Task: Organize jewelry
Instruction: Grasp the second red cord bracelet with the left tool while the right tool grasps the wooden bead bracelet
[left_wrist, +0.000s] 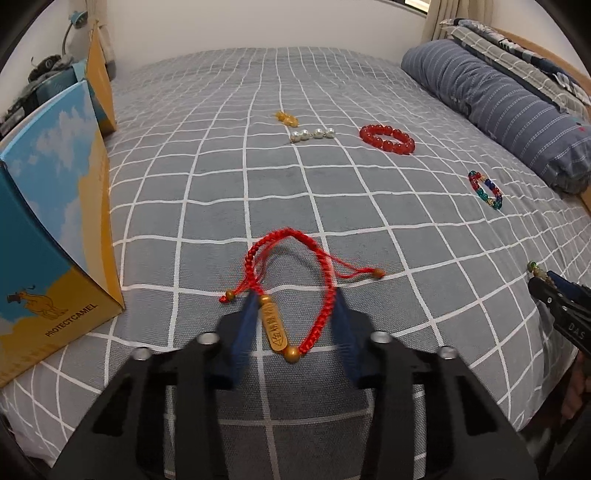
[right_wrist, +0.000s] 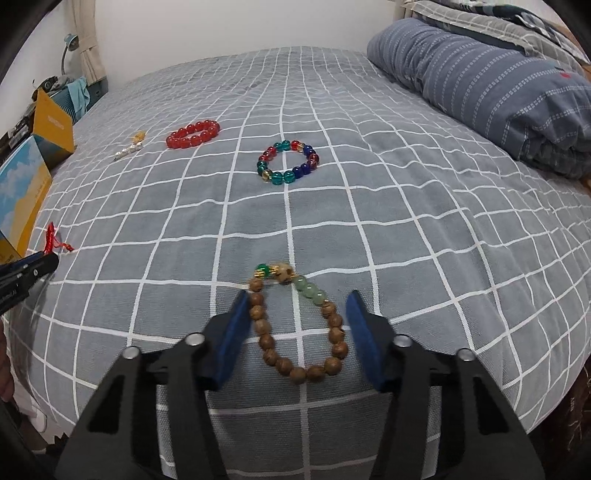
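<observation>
A red cord bracelet with a gold tube charm lies on the grey checked bedsheet. My left gripper straddles it, the blue pads close beside its two sides, the loop undeformed. A wooden bead bracelet with green beads lies between the fingers of my right gripper; the left pad is near the beads and a gap shows at the right pad. Both sets of jaws stand part open. The left wrist view catches the right gripper at its right edge.
Farther up the bed lie a red bead bracelet, a multicoloured bead bracelet, a pearl string and a small yellow piece. An open blue-and-yellow box stands at the left. A rolled striped duvet lies at the right.
</observation>
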